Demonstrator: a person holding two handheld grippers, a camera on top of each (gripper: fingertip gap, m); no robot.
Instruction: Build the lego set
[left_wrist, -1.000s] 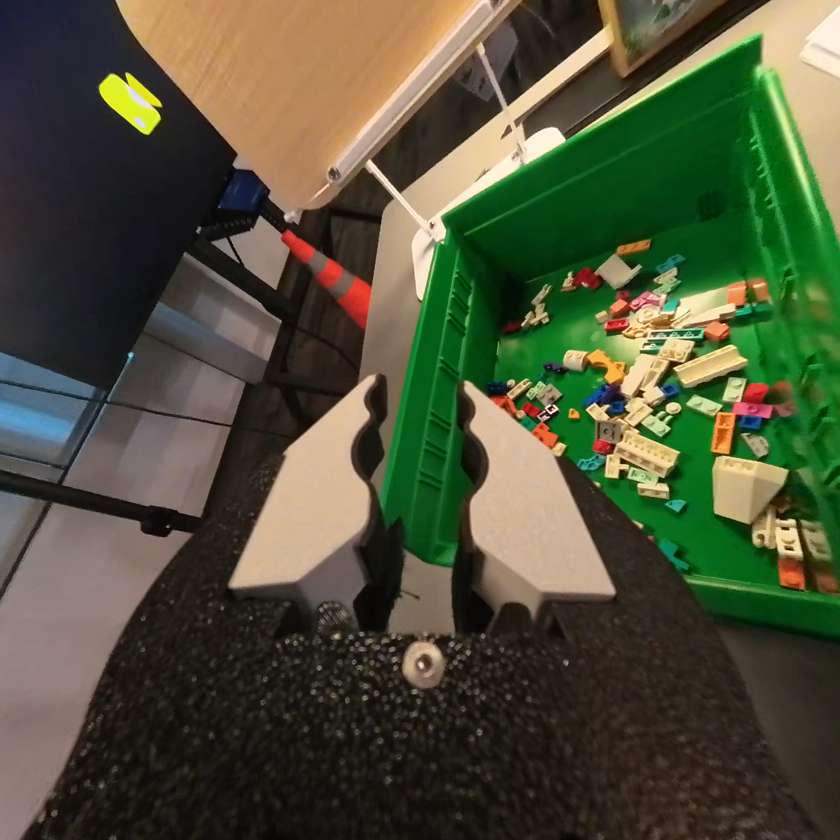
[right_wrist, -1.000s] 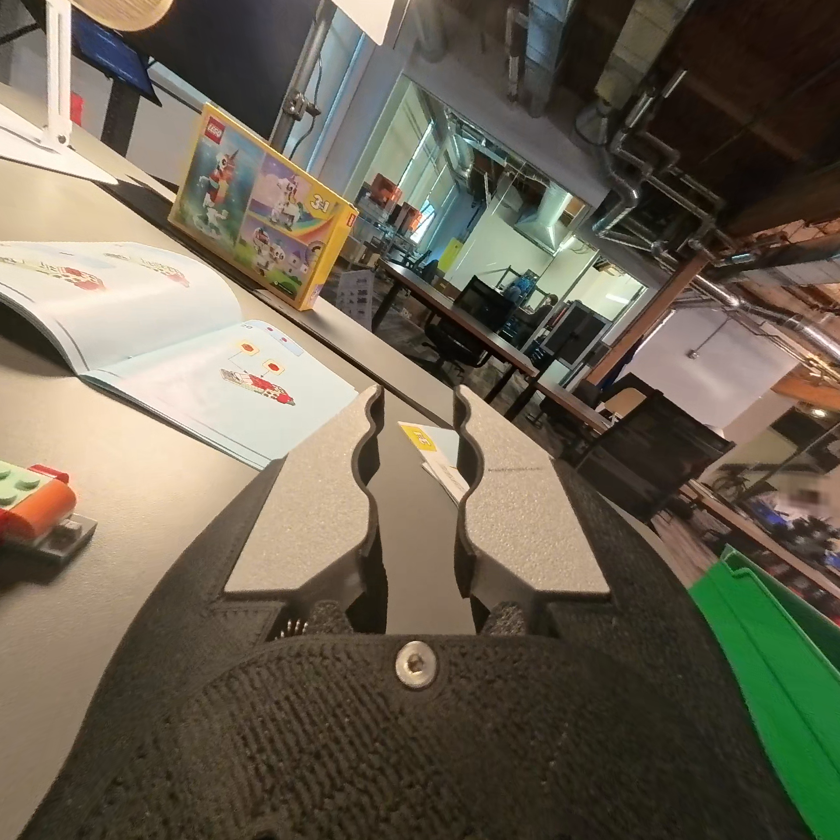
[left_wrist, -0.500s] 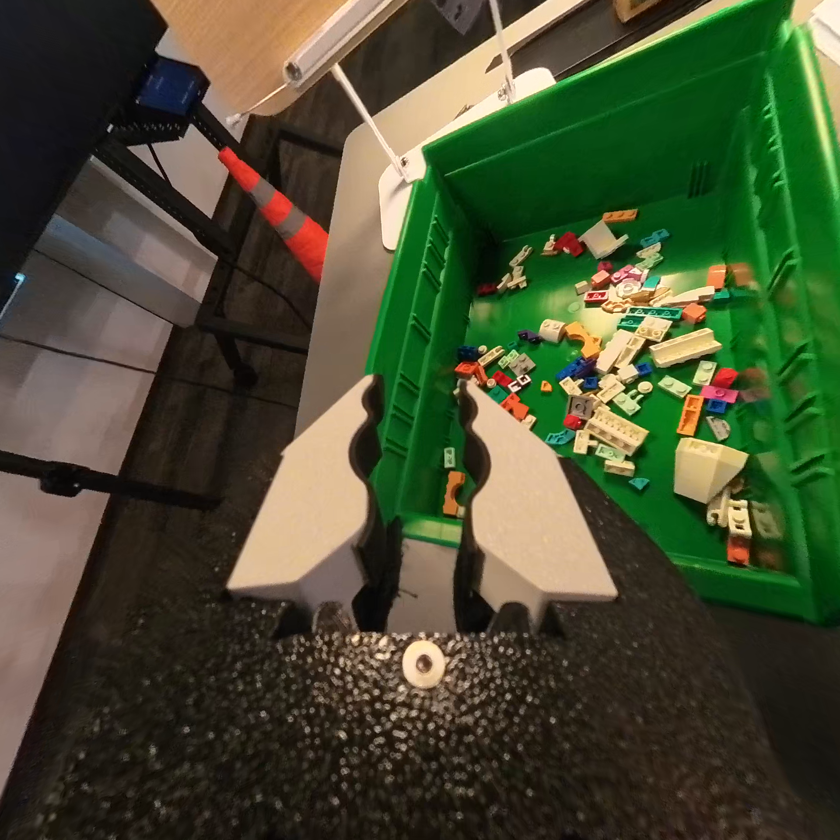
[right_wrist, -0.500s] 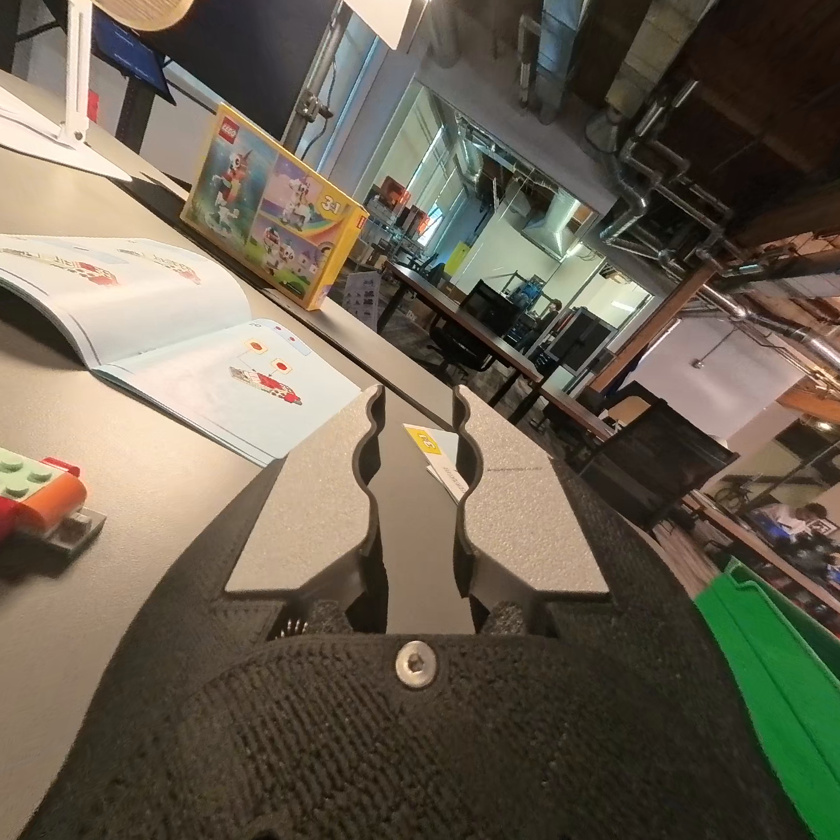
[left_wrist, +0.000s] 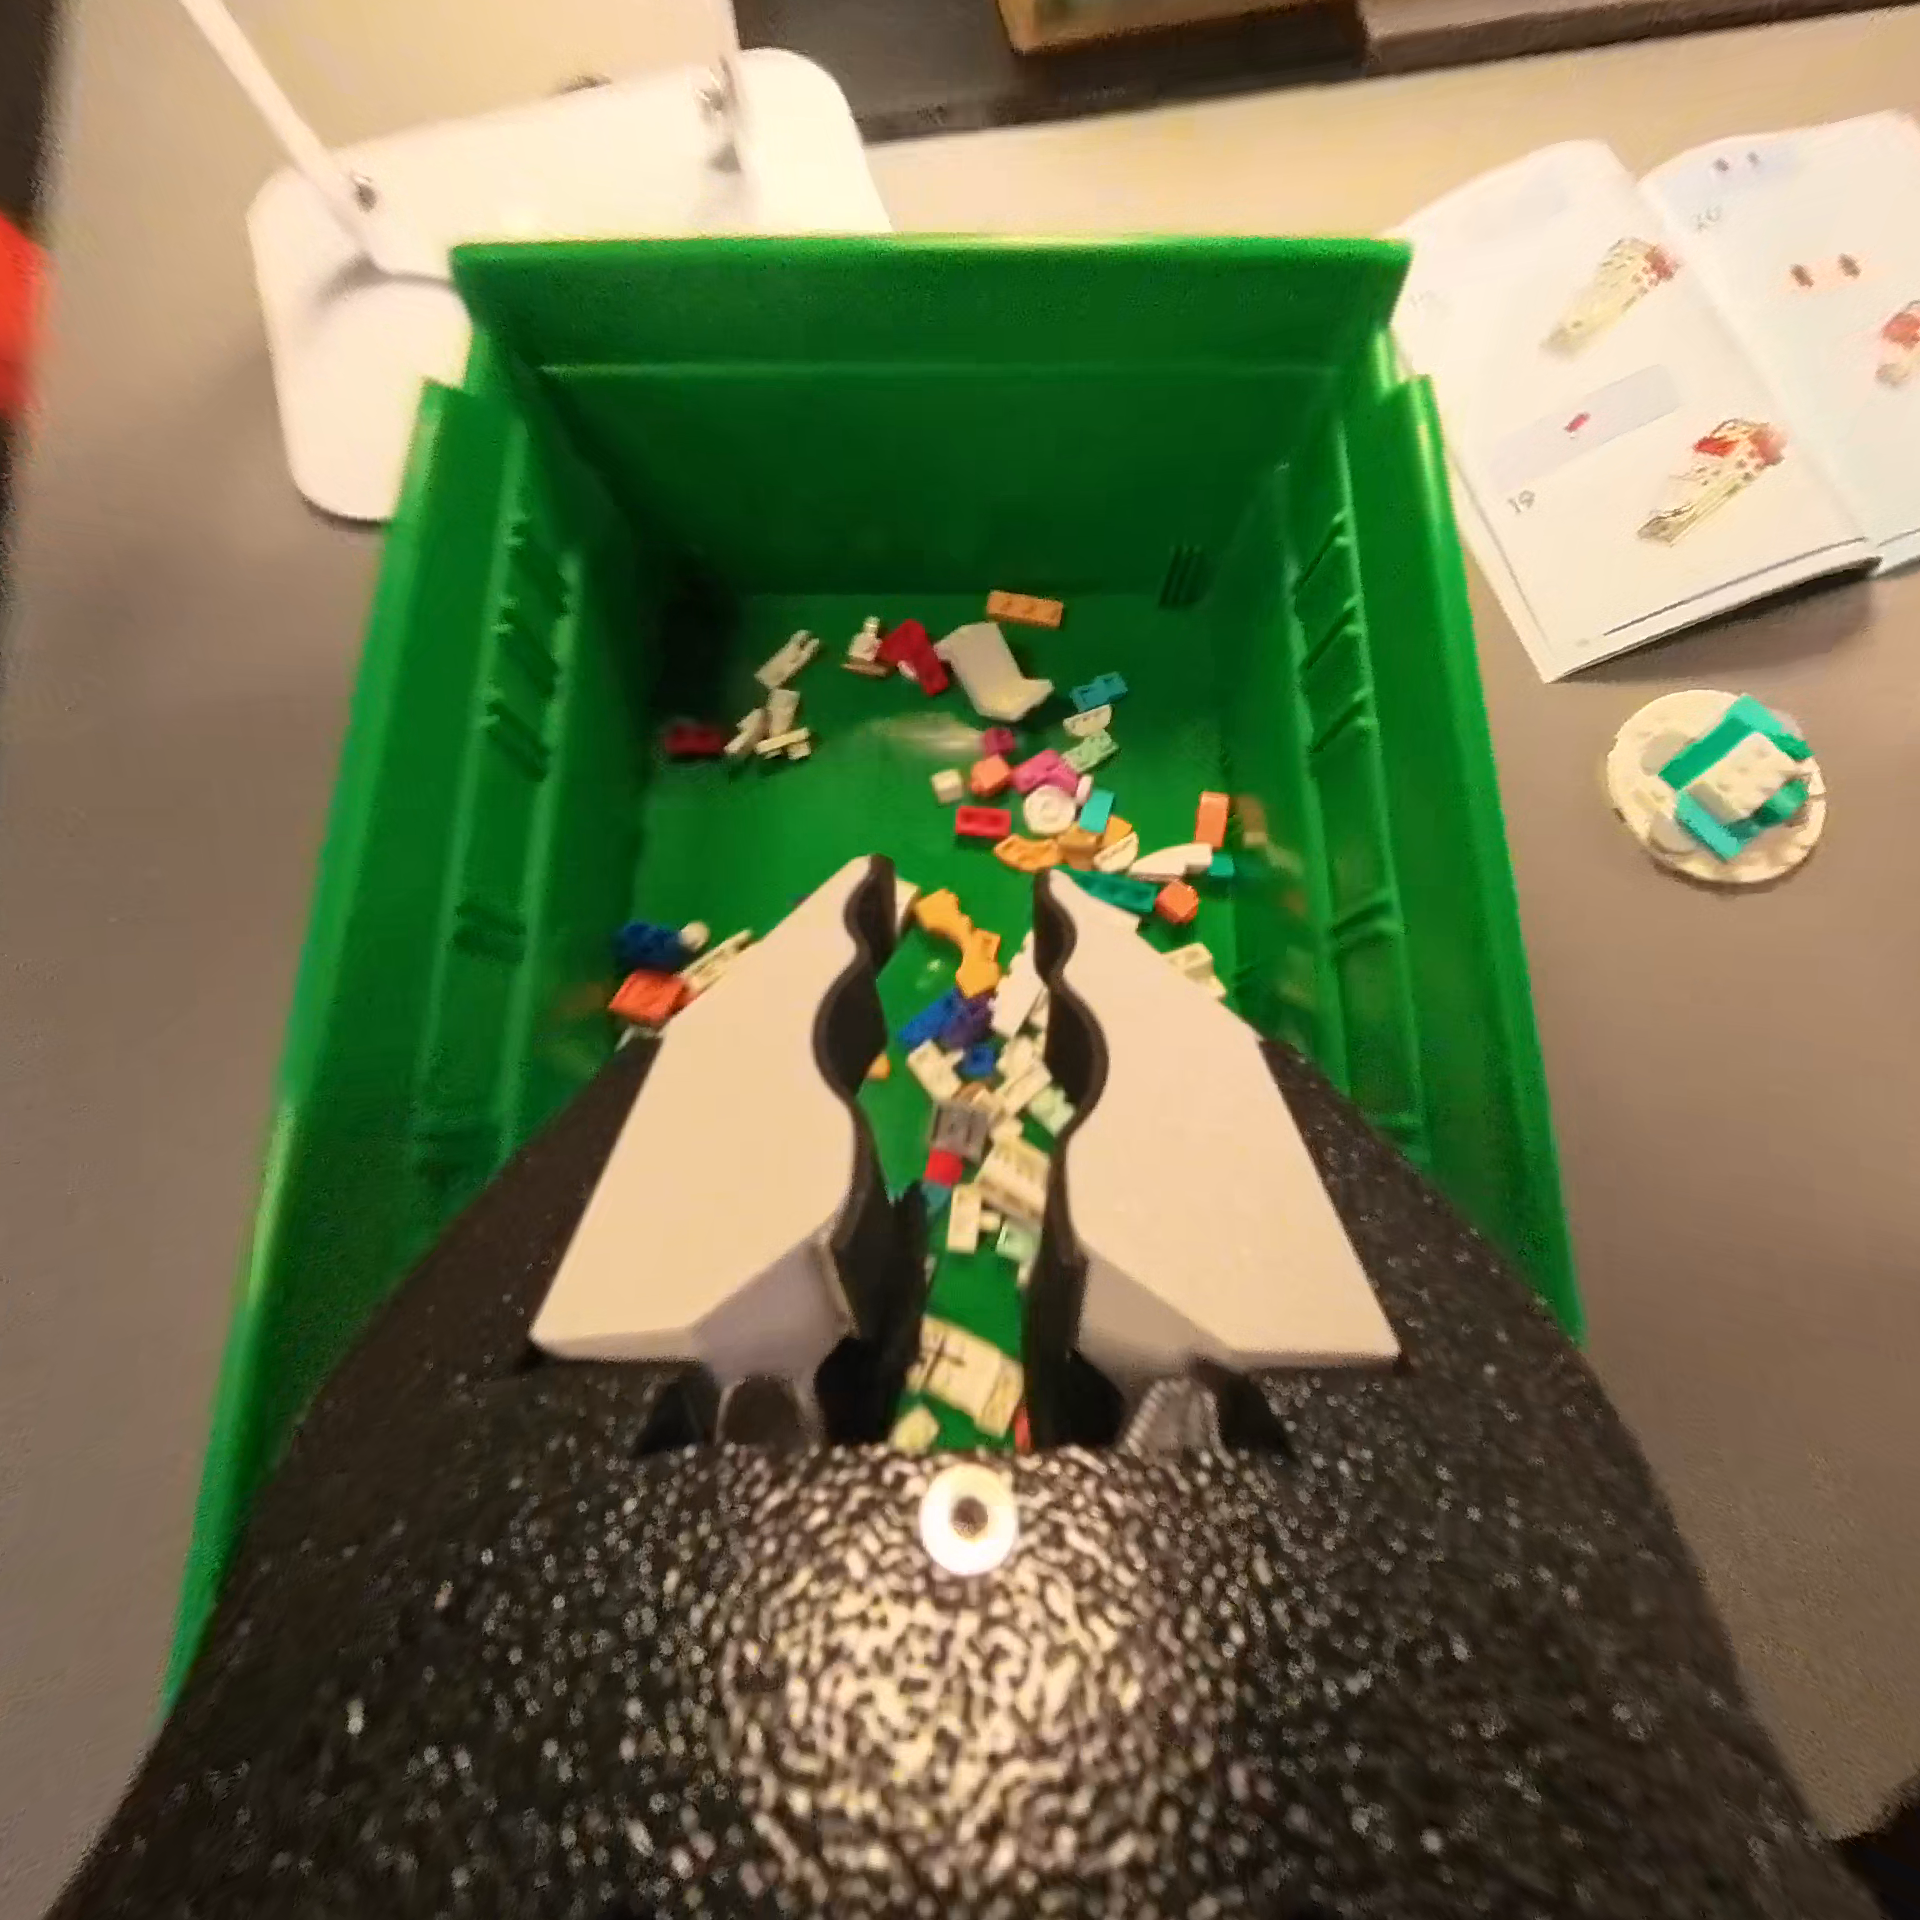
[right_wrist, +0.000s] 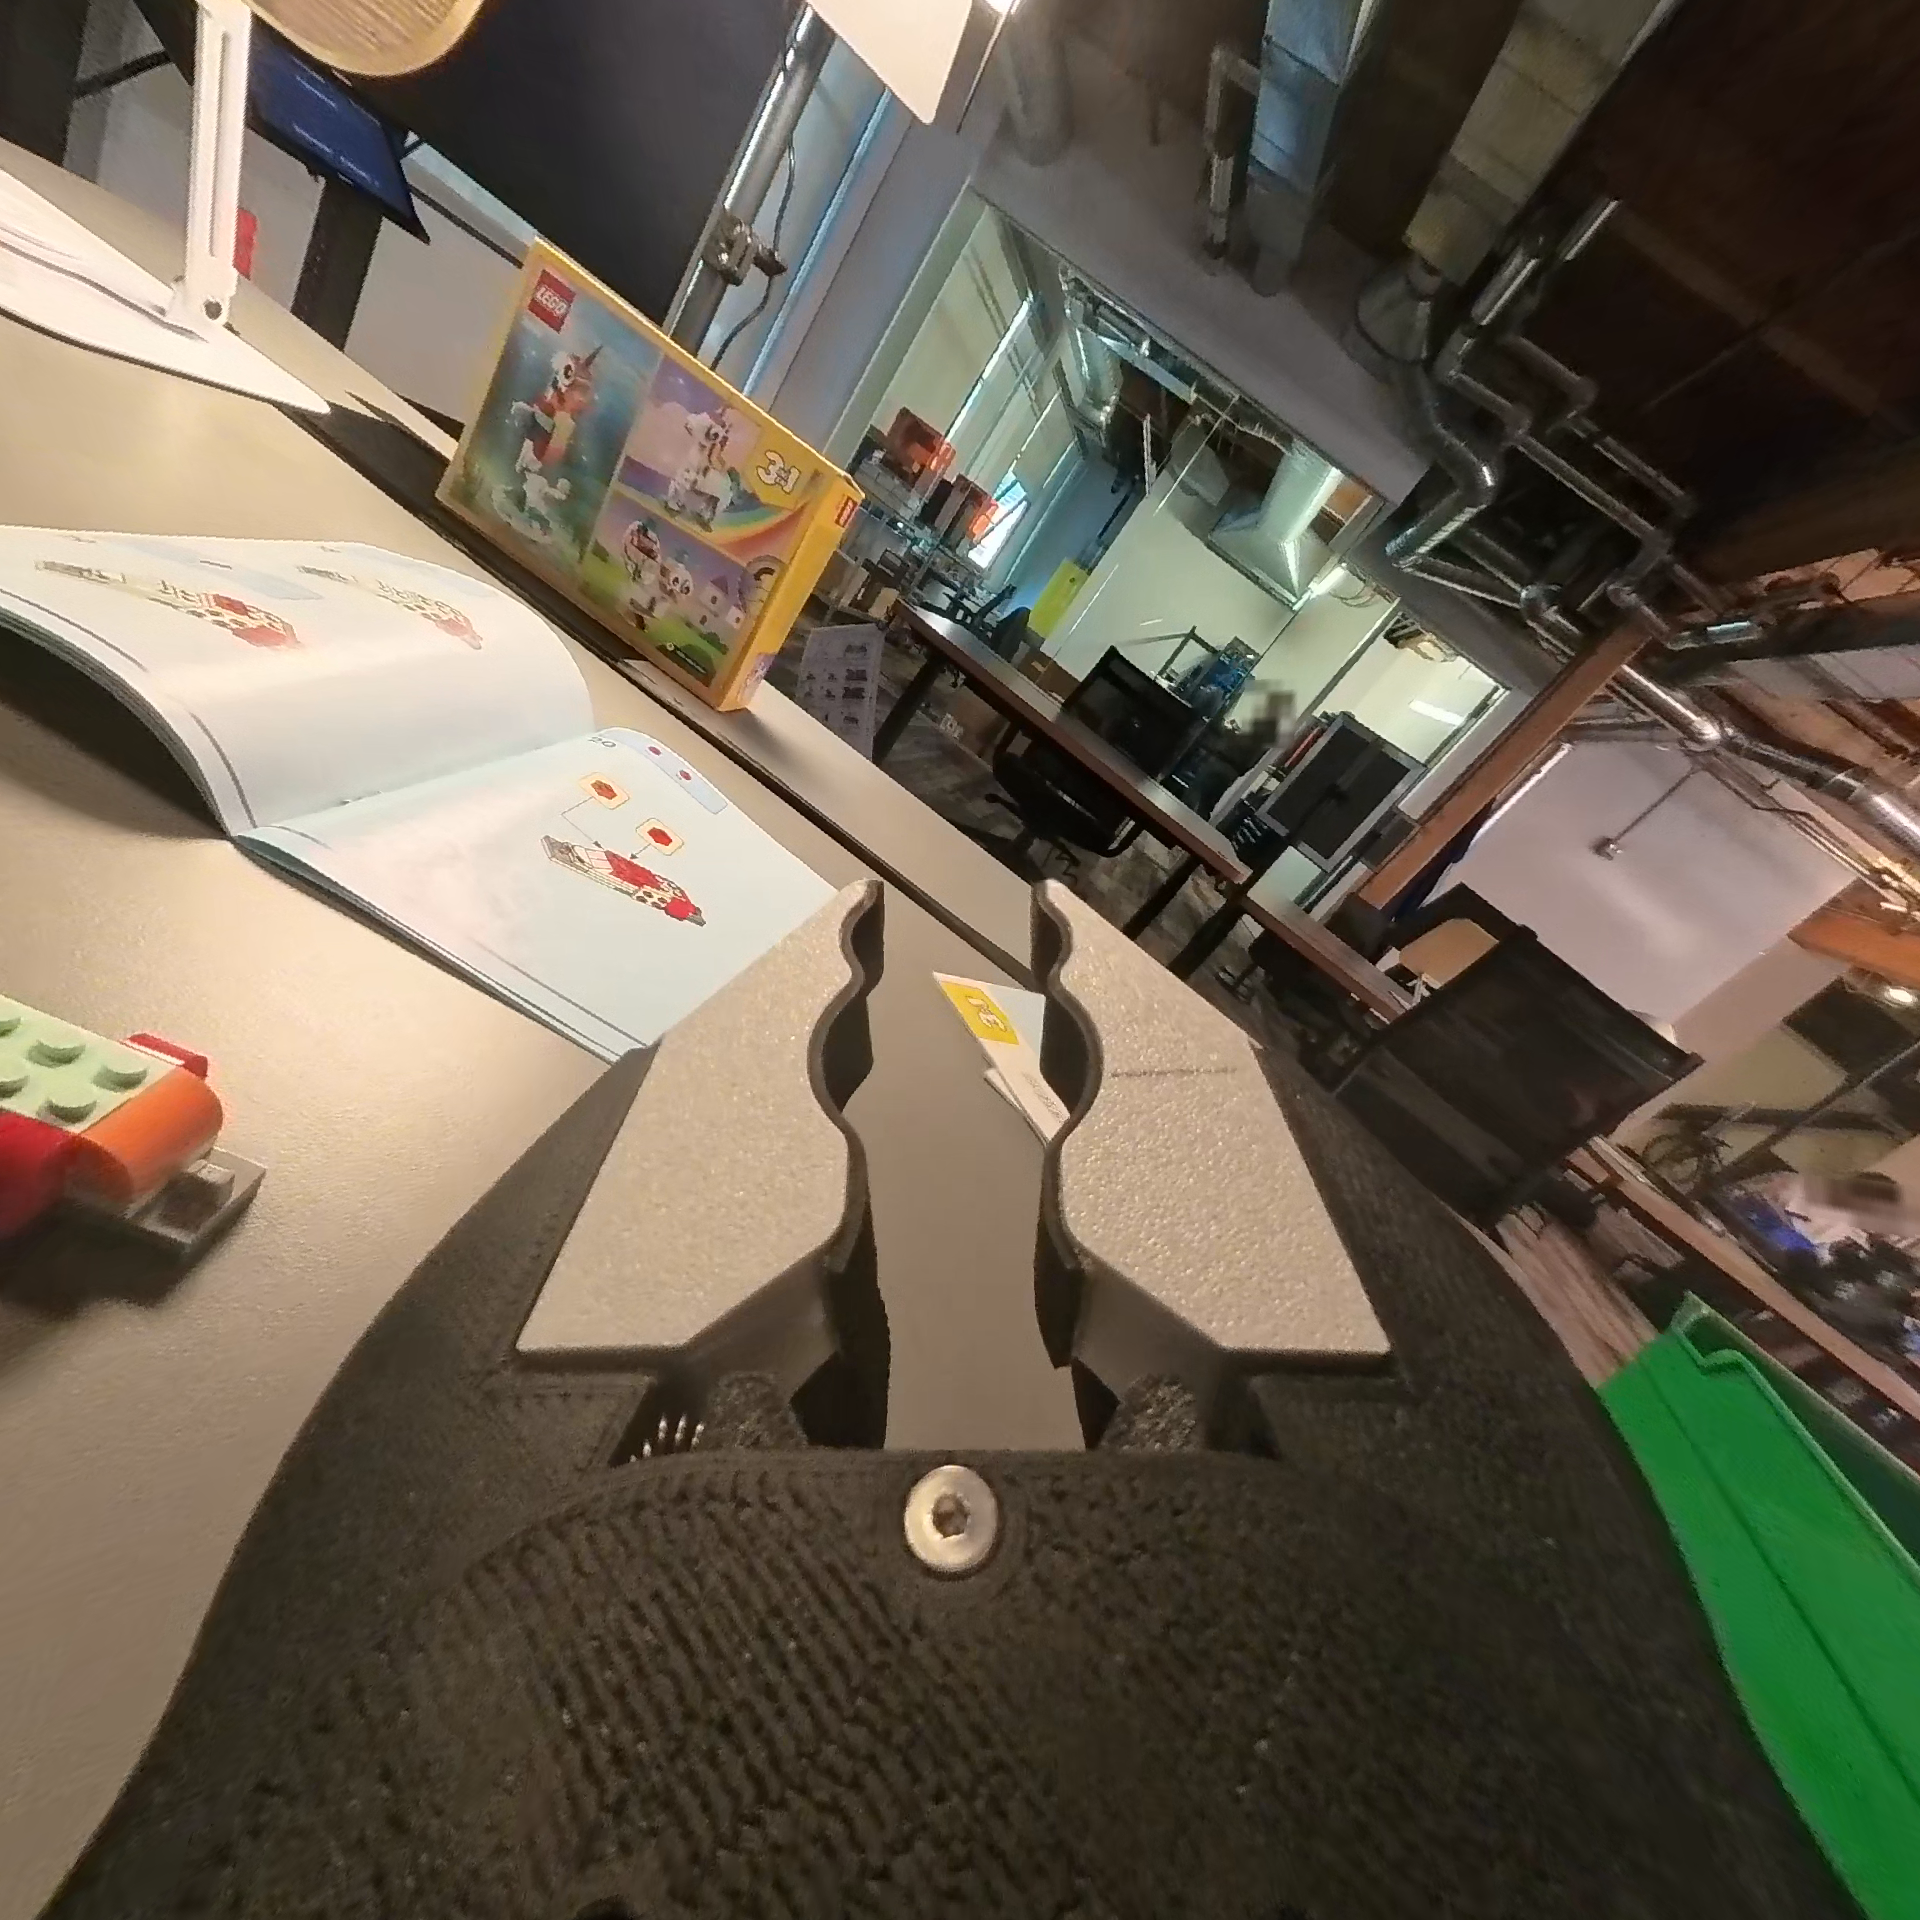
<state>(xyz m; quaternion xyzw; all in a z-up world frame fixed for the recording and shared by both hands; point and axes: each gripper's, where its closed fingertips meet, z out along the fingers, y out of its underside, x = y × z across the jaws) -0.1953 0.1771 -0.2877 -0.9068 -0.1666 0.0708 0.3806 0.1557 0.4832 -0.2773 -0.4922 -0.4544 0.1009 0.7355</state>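
Left wrist view looks straight down into the green bin (left_wrist: 499, 790), a ribbed, hard plastic tub with steep walls, and the left gripper (left_wrist: 961, 883) hangs above its floor with grey, wavy-edged fingers (left_wrist: 727, 1122) parted and nothing between them. Loose lego pieces (left_wrist: 1049, 800) lie scattered over the floor: small studded plates, slopes, round tiles in white, orange, teal, red and blue, a bit blurred here, so single shapes are hard to call. Room is tight between the side walls, freer toward the far wall. Beside the bin on the smooth grey bench (left_wrist: 187, 727) sits a round white plate with a teal-and-white build (left_wrist: 1714, 790), near the open instruction booklet (left_wrist: 1683, 343). Right wrist view: the right gripper (right_wrist: 951, 909) sits low over bare bench, fingers spread and empty. A partial build (right_wrist: 104, 1132), green studs over orange and red on a grey plate, rests to its left, the yellow set box (right_wrist: 644, 488) upright beyond.
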